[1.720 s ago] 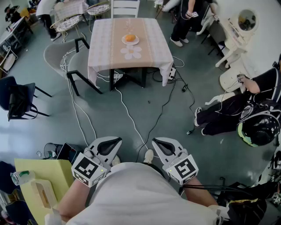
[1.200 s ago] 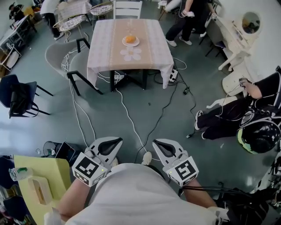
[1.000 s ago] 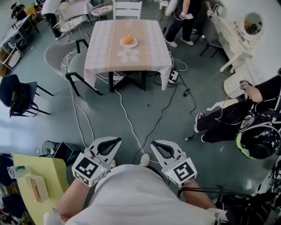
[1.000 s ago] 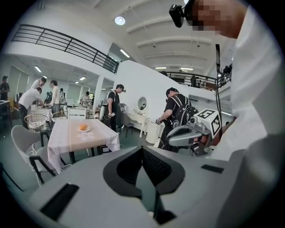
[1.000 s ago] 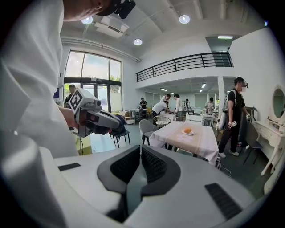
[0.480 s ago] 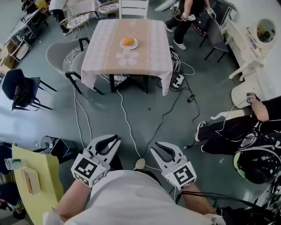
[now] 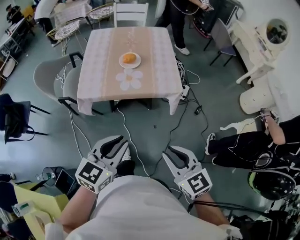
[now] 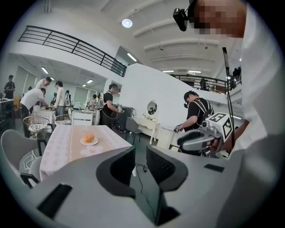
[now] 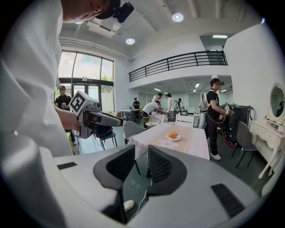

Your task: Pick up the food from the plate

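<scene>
An orange piece of food lies on a white plate on a table with a pink cloth, far ahead of me across the floor. It also shows small in both gripper views, as the food and the food. My left gripper and right gripper are held side by side in front of my body, well short of the table. The jaws of both have just been opening; a narrow gap shows, with nothing between them.
A flower-shaped mat lies near the plate. Grey chairs stand left of the table, a white chair behind it. Cables trail over the floor. A person sits at the right. A yellow table is at my lower left.
Both grippers have been carried forward over the floor, and the table with the plate now appears larger and closer. The yellow table has slid toward the lower left corner.
</scene>
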Motion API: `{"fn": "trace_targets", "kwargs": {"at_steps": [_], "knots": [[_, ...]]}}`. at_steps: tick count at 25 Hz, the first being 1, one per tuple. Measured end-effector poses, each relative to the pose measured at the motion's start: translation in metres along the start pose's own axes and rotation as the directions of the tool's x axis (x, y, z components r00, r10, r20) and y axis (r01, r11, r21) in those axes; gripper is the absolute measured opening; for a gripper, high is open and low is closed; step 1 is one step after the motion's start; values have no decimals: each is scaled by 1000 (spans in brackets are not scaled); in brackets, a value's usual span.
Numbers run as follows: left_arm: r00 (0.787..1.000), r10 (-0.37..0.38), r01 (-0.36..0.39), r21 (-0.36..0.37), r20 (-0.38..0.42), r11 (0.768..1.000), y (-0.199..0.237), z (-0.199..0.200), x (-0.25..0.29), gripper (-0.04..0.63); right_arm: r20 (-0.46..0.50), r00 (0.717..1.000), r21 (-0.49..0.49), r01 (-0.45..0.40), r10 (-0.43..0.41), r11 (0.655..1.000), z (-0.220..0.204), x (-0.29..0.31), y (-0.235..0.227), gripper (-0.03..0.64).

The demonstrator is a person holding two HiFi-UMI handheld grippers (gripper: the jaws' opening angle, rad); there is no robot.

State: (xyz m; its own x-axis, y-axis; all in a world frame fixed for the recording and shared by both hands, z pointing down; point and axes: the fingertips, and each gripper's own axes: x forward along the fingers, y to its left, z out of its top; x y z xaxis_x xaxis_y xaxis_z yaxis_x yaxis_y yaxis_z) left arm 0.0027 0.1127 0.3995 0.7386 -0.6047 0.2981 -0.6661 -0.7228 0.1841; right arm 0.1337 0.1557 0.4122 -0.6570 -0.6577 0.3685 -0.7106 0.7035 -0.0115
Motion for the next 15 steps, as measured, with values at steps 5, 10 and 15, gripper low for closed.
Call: {"fn": "trace_targets", "kwargs": {"at_steps": [5, 10, 15], "knots": [[998, -62, 62, 6, -27, 998, 88, 20, 21, 79, -10, 995, 8, 95, -95, 995, 38, 69, -37, 108], [998, -56, 57, 14, -31, 998, 154, 34, 41, 107, -19, 994, 4, 106, -105, 994, 64, 119, -56, 120], [1000, -16, 16, -5, -23, 1000, 206, 42, 80, 132, -36, 997, -10, 64, -64, 998, 79, 166, -83, 120]]}}
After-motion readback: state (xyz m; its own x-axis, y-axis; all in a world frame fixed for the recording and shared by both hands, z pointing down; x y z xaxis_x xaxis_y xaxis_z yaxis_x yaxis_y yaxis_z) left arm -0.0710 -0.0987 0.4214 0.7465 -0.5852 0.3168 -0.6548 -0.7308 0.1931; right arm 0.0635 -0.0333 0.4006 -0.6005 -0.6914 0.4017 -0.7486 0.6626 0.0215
